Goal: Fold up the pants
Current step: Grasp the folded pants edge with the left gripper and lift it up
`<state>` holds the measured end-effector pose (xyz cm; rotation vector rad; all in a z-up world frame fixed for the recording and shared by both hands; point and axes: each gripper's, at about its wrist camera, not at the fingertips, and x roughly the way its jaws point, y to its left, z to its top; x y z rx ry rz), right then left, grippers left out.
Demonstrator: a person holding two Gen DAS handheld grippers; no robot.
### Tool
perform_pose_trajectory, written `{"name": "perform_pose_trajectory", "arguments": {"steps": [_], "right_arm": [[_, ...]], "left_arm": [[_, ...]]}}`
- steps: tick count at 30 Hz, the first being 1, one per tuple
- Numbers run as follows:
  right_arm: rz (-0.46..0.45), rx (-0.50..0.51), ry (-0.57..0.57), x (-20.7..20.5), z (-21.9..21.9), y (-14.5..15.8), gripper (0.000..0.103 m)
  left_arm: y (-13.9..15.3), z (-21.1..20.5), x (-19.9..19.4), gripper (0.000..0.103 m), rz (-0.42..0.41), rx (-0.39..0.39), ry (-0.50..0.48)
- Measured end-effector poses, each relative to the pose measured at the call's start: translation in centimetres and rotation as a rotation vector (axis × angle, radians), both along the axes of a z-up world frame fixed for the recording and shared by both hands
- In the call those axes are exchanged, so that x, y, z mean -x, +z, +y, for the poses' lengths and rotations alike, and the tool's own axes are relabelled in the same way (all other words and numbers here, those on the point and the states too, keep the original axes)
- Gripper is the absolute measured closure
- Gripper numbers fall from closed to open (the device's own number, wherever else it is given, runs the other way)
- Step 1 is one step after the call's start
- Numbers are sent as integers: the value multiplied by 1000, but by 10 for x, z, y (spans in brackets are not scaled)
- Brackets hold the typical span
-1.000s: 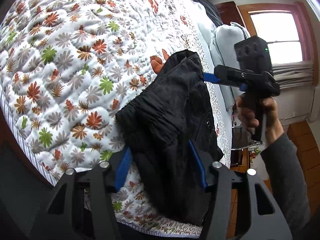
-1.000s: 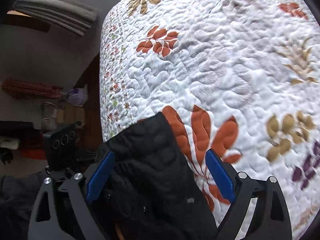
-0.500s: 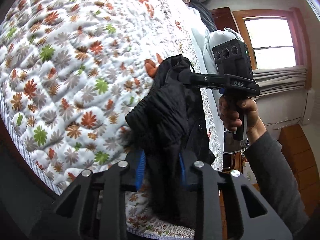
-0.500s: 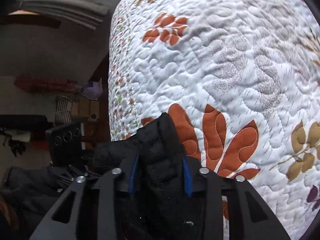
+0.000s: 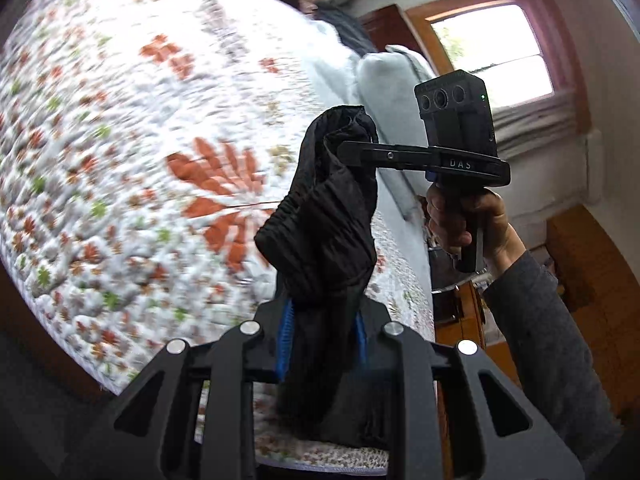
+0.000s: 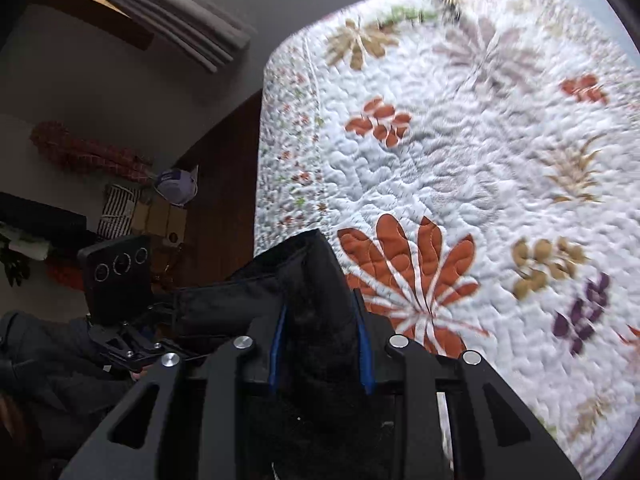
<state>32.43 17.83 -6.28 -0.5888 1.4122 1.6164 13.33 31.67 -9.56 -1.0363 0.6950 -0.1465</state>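
Black pants [image 5: 328, 220] hang above the quilt [image 5: 120, 140], clamped by the left gripper [image 5: 322, 338] and right gripper [image 6: 320, 346]. Only the left wrist view shows the right hand [image 5: 468, 220] and the letters "DAS".

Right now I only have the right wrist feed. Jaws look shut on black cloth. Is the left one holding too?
Observer: Yes. The left gripper is shut on the pants, low on the bundle.
Operator: Where does mine sit on them?
Observer: The right gripper pinches the top end, above the left one.
Operator: Do the pants touch the bed?
Observer: The waistband part hangs between the two grippers above the quilt. The lower end is hidden behind the left gripper, so I cannot tell.
Operator: Anything past the bed edge?
Observer: A pale cushion, then a window.
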Motion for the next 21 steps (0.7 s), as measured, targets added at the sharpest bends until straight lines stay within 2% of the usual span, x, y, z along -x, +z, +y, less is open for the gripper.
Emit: {"name": "perform_pose_trajectory", "arguments": {"steps": [10, 21], "right_arm": [[-121, -96, -121, -7, -127, 105, 74], [-176, -196, -283, -10, -274, 162, 74]], "left_arm": [[77, -88, -15, 80, -138, -107, -155], [133, -196, -19, 81, -233, -215, -349]]}}
